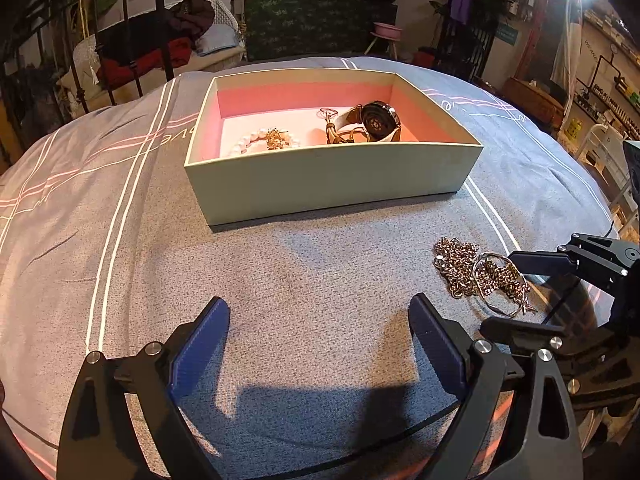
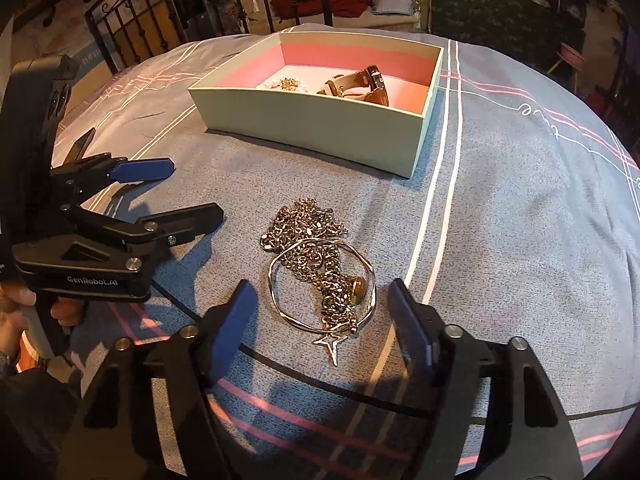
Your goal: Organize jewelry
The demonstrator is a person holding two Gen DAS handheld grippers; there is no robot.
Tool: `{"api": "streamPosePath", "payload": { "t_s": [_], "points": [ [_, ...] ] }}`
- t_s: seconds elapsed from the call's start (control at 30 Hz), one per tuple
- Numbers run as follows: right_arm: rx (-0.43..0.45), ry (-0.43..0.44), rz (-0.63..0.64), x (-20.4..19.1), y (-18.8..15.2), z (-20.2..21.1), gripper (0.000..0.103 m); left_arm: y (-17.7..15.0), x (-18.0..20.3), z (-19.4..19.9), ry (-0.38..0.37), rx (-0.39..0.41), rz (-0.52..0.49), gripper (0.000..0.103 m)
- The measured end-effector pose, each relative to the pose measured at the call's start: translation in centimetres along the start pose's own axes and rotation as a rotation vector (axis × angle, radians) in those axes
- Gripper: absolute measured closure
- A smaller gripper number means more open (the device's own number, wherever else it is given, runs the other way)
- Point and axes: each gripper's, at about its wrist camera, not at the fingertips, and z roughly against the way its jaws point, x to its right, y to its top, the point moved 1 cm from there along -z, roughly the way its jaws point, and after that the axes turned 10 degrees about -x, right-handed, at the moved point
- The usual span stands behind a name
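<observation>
A pale green box [image 1: 332, 184] with a pink lining stands on the grey cloth; it also shows in the right wrist view [image 2: 320, 124]. Inside lie a pearl bracelet [image 1: 264, 140] and a watch [image 1: 376, 120]. A gold chain necklace [image 2: 312, 240] lies heaped on the cloth in front of the box, with a thin bangle [image 2: 320, 280] on top and a star pendant [image 2: 330, 342]. My right gripper [image 2: 322, 312] is open, its fingers either side of the bangle, just above the cloth. My left gripper [image 1: 320, 328] is open and empty over bare cloth, left of the chain [image 1: 476, 272].
The table is round, covered by a grey cloth [image 1: 120, 240] with white and pink stripes, and its edge falls away on all sides. A metal chair back [image 2: 152, 28] and cluttered furniture stand behind the table.
</observation>
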Motion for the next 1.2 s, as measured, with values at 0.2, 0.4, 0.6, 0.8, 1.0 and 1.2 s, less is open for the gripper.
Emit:
{"api": "streamPosePath", "payload": {
  "t_s": [0.2,0.4,0.6,0.8,1.0,1.2],
  "points": [
    [0.018,0.011,0.002,-0.3,0.1,0.2,0.049,0.1,0.1,0.1,0.000,0.001,-0.002,0.014],
    [0.073,-0.001,-0.023,0.4,-0.1,1.9,0.049,0.0,0.3,0.2,0.000,-0.002,-0.007,0.014],
    [0.097,-0.060,-0.061,2.4,-0.3,3.2,0.049,0.1,1.5,0.2,-0.017,-0.006,-0.053,0.014],
    [0.095,-0.101,-0.088,3.7,-0.8,3.7,0.049,2.0,4.6,-0.2,-0.071,-0.008,-0.127,0.014],
    [0.089,-0.094,-0.110,4.2,-1.6,3.7,0.049,3.3,6.3,-2.1,-0.021,-0.052,-0.153,0.016],
    [0.094,-0.072,-0.093,3.5,-1.1,3.2,0.049,2.5,1.4,-1.3,0.067,-0.053,-0.041,0.017]
  ]
}}
